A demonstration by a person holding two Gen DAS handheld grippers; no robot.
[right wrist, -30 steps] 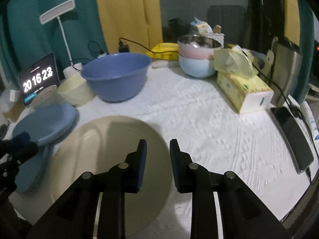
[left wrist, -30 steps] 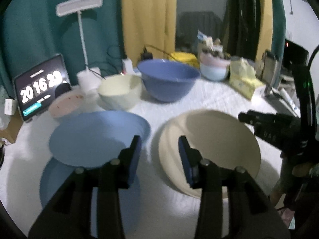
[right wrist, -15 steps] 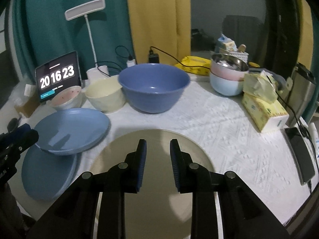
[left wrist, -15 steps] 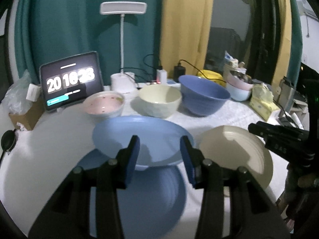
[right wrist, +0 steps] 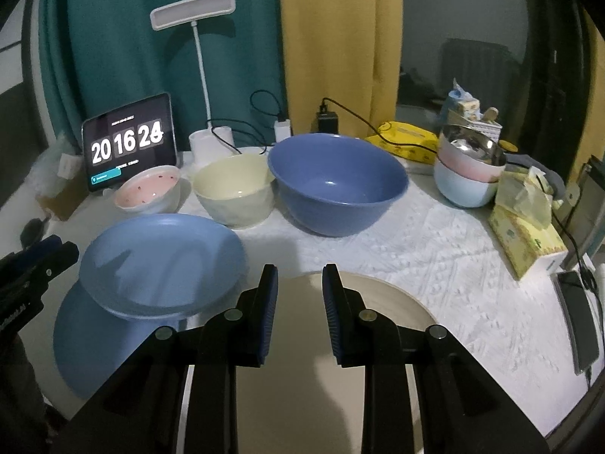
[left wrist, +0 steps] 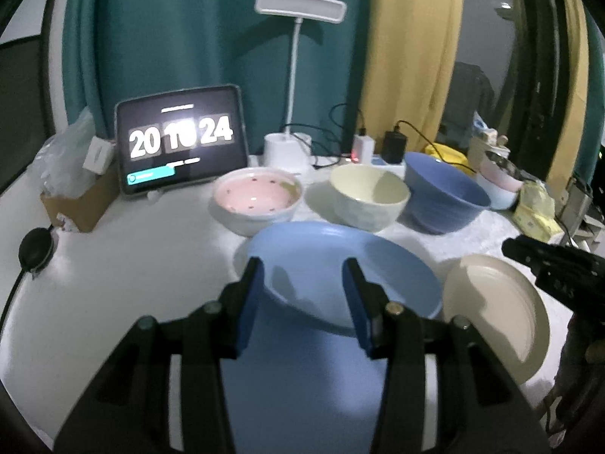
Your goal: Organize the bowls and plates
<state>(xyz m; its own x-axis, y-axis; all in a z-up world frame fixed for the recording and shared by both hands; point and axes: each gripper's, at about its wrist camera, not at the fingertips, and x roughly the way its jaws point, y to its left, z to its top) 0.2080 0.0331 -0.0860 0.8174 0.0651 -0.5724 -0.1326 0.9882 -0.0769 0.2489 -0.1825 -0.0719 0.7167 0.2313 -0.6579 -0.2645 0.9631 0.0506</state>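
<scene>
Plates and bowls are being sorted on a white table (right wrist: 435,242).
Nothing is being held: the left gripper (left wrist: 304,299) is being kept apart over the blue plate (left wrist: 340,261), the right gripper (right wrist: 298,302) over the cream plate (right wrist: 382,302).

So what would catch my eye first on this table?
Probably the glowing tablet clock at the back left, below a white desk lamp. Next, the big blue bowl mid-table, and the light blue plate resting tilted on another blue plate in front.

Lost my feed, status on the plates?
Both tools open, empty: left tool, right tool. Blue plates stacked crooked, cream plate alongside. Nothing blocking.
</scene>
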